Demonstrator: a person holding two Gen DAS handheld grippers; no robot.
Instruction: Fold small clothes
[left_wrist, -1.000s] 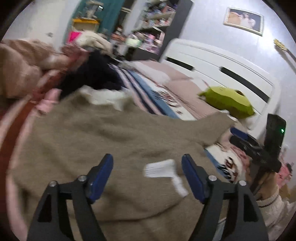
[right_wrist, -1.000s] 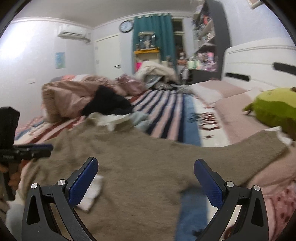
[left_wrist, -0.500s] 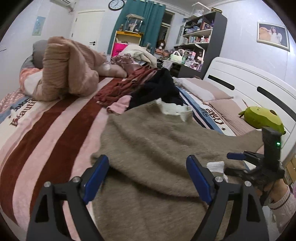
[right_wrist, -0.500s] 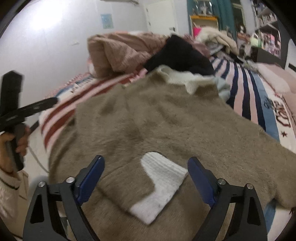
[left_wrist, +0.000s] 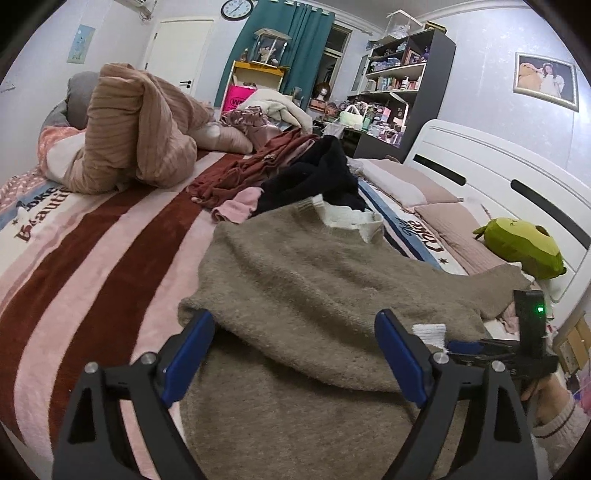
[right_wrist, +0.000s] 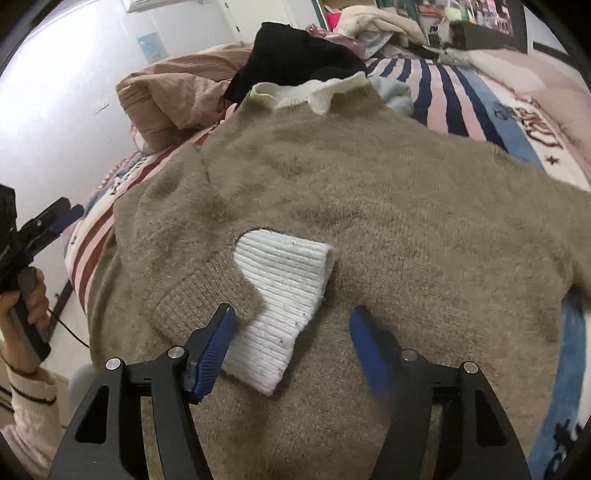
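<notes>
A fuzzy tan sweater with a white collar lies spread on the bed. Its left sleeve is folded across the body, and the white ribbed cuff lies on top. My right gripper is open, its jaws on either side of the cuff's near end, just above it. My left gripper is open and empty over the sweater's left side, by the folded sleeve. The right gripper also shows in the left wrist view beside the cuff.
A striped blanket covers the bed. Behind the sweater lie a black garment, a maroon garment and a bundled tan quilt. A green plush toy sits by the white headboard.
The right gripper has come down and forward to the white cuff, and its jaws have narrowed. The left gripper has drawn back and turned to the sweater's left side.
</notes>
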